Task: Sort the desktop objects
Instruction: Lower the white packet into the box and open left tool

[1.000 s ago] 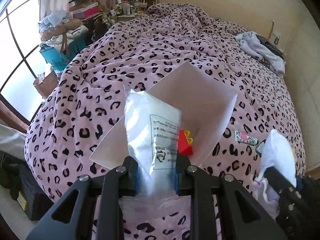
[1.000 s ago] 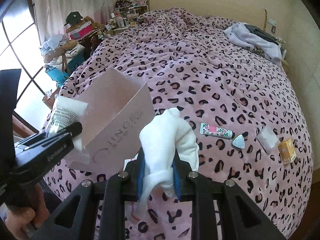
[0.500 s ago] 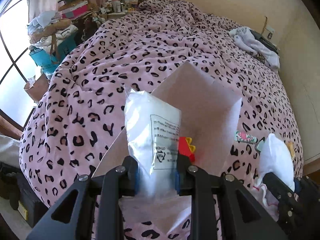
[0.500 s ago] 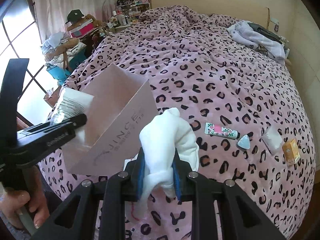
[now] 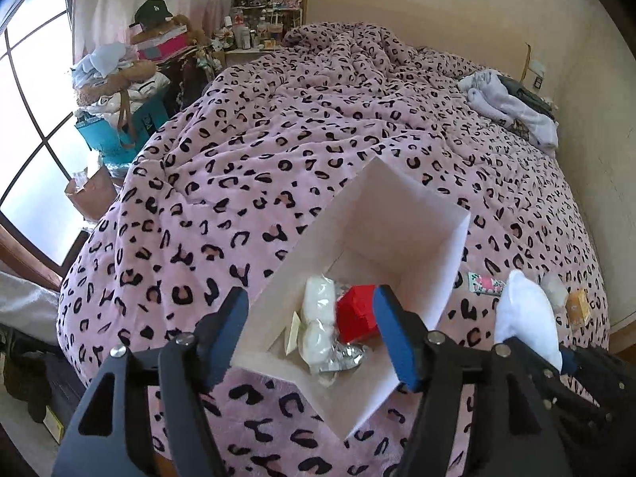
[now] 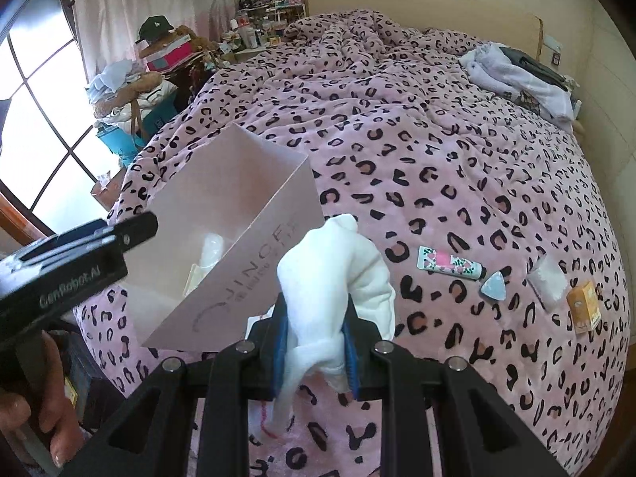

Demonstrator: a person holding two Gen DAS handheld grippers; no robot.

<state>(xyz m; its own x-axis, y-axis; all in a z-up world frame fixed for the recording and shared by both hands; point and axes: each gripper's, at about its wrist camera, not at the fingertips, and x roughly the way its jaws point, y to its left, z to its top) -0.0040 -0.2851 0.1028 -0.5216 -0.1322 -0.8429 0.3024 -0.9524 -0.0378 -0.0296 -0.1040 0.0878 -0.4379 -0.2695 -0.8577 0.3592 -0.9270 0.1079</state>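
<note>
A pink open-topped box (image 5: pixel 389 214) sits on the leopard-print bedspread (image 5: pixel 278 151). In it lie a clear plastic packet of white pads (image 5: pixel 318 318) and a red block (image 5: pixel 357 312). My left gripper (image 5: pixel 308 306) hovers over the box's near edge. Its jaws are opening and nothing is between them. In the right wrist view the box (image 6: pixel 254 278) is at the left, with the left gripper (image 6: pixel 99 246) above its rim. My right gripper (image 6: pixel 314 318) is shut on a white cloth (image 6: pixel 338 274), held just right of the box.
To the right on the bedspread lie a floral tube (image 6: pixel 449 264), a pale blue triangular piece (image 6: pixel 495 286), a clear sachet (image 6: pixel 548 282) and a small orange carton (image 6: pixel 582 306). Folded clothes (image 6: pixel 524 75) sit far right. Cluttered boxes (image 5: pixel 131 79) stand by the window, beyond the bed's left edge.
The left gripper's jaws have parted and let go of the plastic packet, which now lies in the box. The left gripper has risen slightly. The right gripper still holds the cloth.
</note>
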